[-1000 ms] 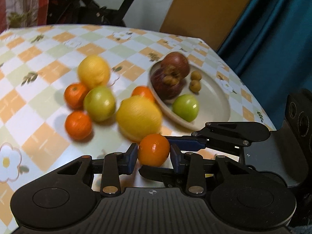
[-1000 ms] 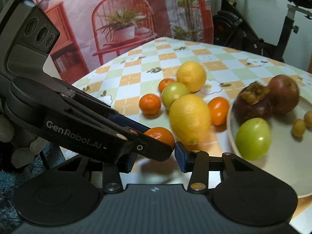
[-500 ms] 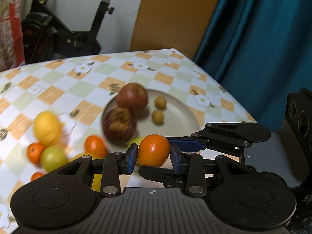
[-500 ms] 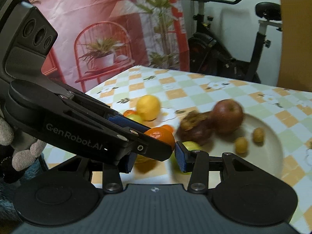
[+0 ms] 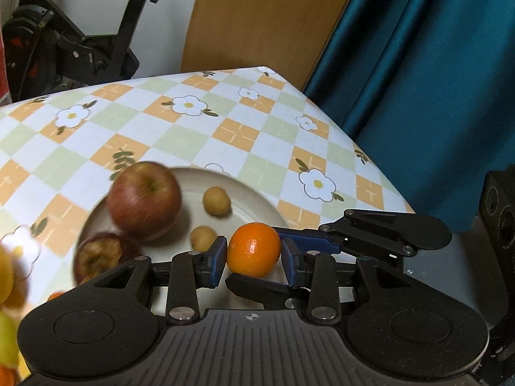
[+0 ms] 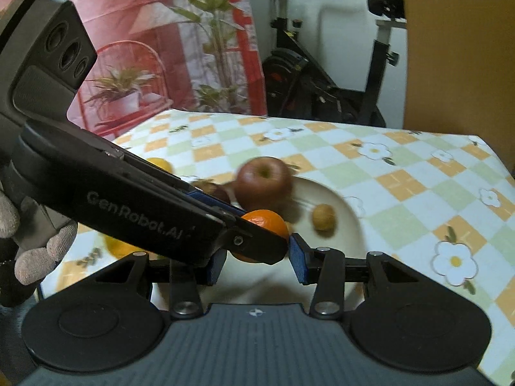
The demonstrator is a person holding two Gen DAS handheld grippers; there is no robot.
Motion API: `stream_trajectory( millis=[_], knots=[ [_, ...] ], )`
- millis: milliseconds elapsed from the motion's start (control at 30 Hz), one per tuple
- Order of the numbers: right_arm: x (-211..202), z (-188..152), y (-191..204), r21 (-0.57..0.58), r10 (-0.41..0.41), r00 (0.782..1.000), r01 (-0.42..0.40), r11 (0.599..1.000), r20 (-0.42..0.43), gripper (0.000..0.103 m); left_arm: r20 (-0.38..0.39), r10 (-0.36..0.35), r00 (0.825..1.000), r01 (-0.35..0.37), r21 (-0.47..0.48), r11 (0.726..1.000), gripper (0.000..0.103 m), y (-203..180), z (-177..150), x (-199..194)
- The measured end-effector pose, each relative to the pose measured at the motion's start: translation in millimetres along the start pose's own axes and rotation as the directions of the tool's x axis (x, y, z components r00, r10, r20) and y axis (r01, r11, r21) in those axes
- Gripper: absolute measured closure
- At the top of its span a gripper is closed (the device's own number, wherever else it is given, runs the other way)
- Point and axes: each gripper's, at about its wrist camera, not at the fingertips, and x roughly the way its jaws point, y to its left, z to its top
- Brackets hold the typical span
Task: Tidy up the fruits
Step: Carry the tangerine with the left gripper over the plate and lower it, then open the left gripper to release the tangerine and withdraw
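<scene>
Carry step: left hand-held gripper (image 5: 253,251) clamped on mandarin (image 5: 253,248); right hand-held gripper (image 6: 257,259) jaws apart w/ the mandarin between, contact unclear. Next: lower onto plate (image 5: 254,194) just ahead, release.

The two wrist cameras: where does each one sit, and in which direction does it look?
Left wrist: sits behind the left gripper, looking down past the tangerine at the plate; the right gripper crosses in.
Right wrist: sits behind the right gripper, facing the plate; the left gripper and a gloved hand show.
Shared: tangerine, apple, plate.

left gripper (image 5: 253,259) clamped, right gripper (image 6: 257,259) crossing it, gloved hand (image 6: 30,241)
</scene>
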Motion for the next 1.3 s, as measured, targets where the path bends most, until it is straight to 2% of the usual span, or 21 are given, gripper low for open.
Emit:
stream_trajectory(
  millis=[233, 633, 800, 867, 1300],
  knots=[
    [19, -1, -30, 0.01, -0.022, 0.999, 0.022, 1.0, -0.04, 0.058, -0.038, -0.001, 0.999, 0.001, -0.016, 1.0, 0.064, 6, 10, 34],
    [34, -1, -35, -0.014, -0.05, 0.997, 0.05, 0.999, -0.061, 0.058, -0.054, 0.009, 0.998, -0.008, 0.005, 1.0, 0.066, 8, 12, 47],
    [33, 1, -29, -0.024, -0.081, 0.995, 0.08, 0.997, -0.06, 0.056, -0.046, 0.015, 0.999, -0.015, -0.002, 1.0, 0.061, 8, 13, 40],
    [31, 2, -27, -0.024, -0.088, 0.994, 0.087, 0.996, -0.061, 0.053, -0.041, 0.016, 0.999, -0.016, -0.005, 1.0, 0.05, 8, 13, 34],
    [11, 8, 7, -0.029, -0.104, 0.994, 0.103, 0.994, -0.042, 0.052, 0.046, 0.056, 0.997, -0.057, 0.024, 0.998, 0.05, 11, 2, -24]
  ],
)
